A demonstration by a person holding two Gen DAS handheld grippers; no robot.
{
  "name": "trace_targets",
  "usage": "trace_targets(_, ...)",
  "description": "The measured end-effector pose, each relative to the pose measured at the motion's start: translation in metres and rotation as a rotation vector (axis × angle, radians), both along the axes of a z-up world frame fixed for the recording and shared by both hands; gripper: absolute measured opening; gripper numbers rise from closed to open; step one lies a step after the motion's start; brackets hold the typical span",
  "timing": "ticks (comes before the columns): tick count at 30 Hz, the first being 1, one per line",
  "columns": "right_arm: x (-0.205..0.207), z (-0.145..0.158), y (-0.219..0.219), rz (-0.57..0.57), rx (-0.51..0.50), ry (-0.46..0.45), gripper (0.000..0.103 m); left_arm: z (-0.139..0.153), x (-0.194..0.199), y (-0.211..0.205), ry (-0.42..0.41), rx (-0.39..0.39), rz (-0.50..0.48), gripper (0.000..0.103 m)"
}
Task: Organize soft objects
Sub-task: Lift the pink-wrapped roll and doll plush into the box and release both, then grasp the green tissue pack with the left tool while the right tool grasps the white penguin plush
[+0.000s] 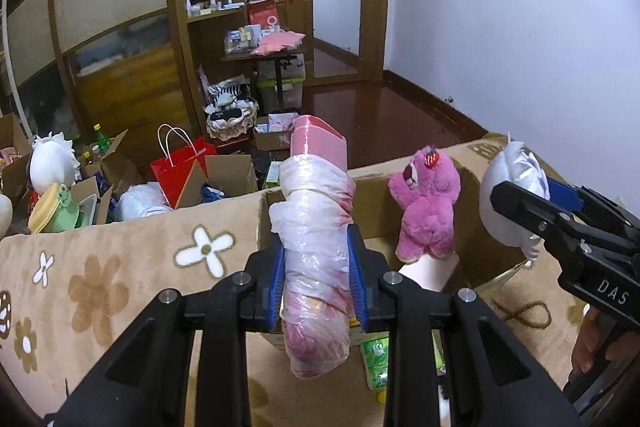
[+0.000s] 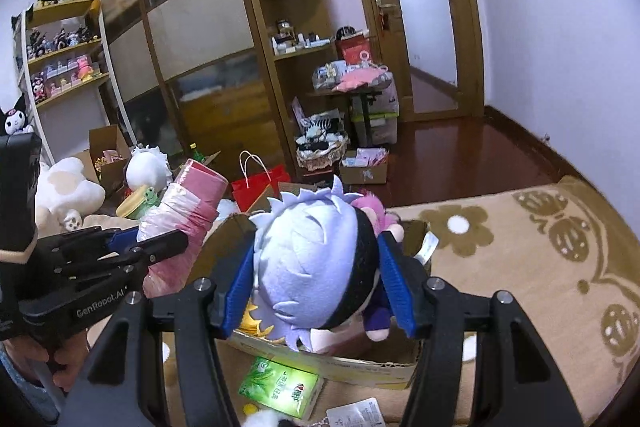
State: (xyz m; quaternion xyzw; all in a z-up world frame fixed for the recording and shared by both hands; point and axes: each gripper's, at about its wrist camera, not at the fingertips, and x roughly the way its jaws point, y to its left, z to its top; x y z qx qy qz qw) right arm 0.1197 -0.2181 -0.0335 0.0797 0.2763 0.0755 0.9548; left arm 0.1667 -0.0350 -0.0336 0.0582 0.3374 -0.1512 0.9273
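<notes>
My left gripper (image 1: 317,277) is shut on a pink roll wrapped in clear plastic (image 1: 314,227) and holds it upright over the near edge of an open cardboard box (image 1: 476,163). A pink plush bear (image 1: 428,203) stands inside the box. My right gripper (image 2: 316,283) is shut on a white-haired plush doll (image 2: 308,263) above the same box (image 2: 360,367). The right gripper with the doll (image 1: 512,195) shows at the right of the left wrist view. The left gripper with the pink roll (image 2: 188,211) shows at the left of the right wrist view.
The box sits on a beige flower-pattern blanket (image 1: 100,279). A green tissue pack (image 2: 280,387) lies in front of it. Beyond the blanket are a red gift bag (image 1: 180,167), cardboard boxes with plush toys (image 1: 52,163), a wardrobe, shelves and a cluttered small table (image 1: 276,47).
</notes>
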Motion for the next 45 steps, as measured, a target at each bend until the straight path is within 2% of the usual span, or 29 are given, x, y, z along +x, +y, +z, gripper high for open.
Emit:
trace_targets(6, 0.009, -0.017, -0.005, 0.006, 0.034, 0.041, 0.065, -0.018, 0.01, -0.003, 0.063, 0.01, -0.011, 0.027)
trace_targets(11, 0.014, -0.029, -0.006, 0.015, 0.048, 0.086, 0.065, -0.025, 0.009, -0.003, 0.075, 0.037, -0.012, 0.03)
trace_targets(13, 0.015, -0.031, -0.006, 0.016, 0.052, 0.094, 0.065, -0.026, 0.01, -0.002, 0.081, 0.039, -0.009, 0.034)
trace_targets(15, 0.014, -0.031, -0.006, 0.012, 0.054, 0.092, 0.065, -0.026, 0.01, 0.001, 0.087, 0.034, 0.002, 0.047)
trace_targets(22, 0.006, -0.026, -0.011, -0.019, 0.065, 0.078, 0.085, -0.017, 0.008, 0.011, 0.076, 0.037, 0.019, 0.06)
trace_targets(26, -0.004, -0.021, -0.016, -0.043, 0.076, 0.076, 0.103, -0.008, 0.0, 0.016, 0.069, 0.027, 0.03, 0.078)
trace_targets(30, -0.016, -0.017, -0.016, -0.059, 0.069, 0.083, 0.103, -0.002, -0.008, 0.019, 0.076, 0.021, 0.034, 0.09)
trace_targets(33, -0.025, -0.015, -0.016, -0.062, 0.063, 0.091, 0.103, 0.0, -0.017, 0.021, 0.083, 0.038, 0.031, 0.094)
trace_targets(37, -0.037, -0.014, -0.015, -0.06, 0.058, 0.1, 0.103, -0.001, -0.028, 0.024, 0.102, 0.053, 0.032, 0.097)
trace_targets(40, -0.046, -0.014, -0.011, -0.061, 0.057, 0.111, 0.103, -0.004, -0.034, 0.027, 0.139, 0.035, 0.024, 0.097)
trace_targets(43, -0.053, -0.017, -0.008, -0.057, 0.051, 0.131, 0.103, -0.013, -0.036, 0.03, 0.207, 0.002, 0.014, 0.097)
trace_targets(45, -0.057, -0.02, -0.003, -0.05, 0.041, 0.147, 0.103, -0.021, -0.034, 0.03, 0.238, 0.015, 0.019, 0.097)
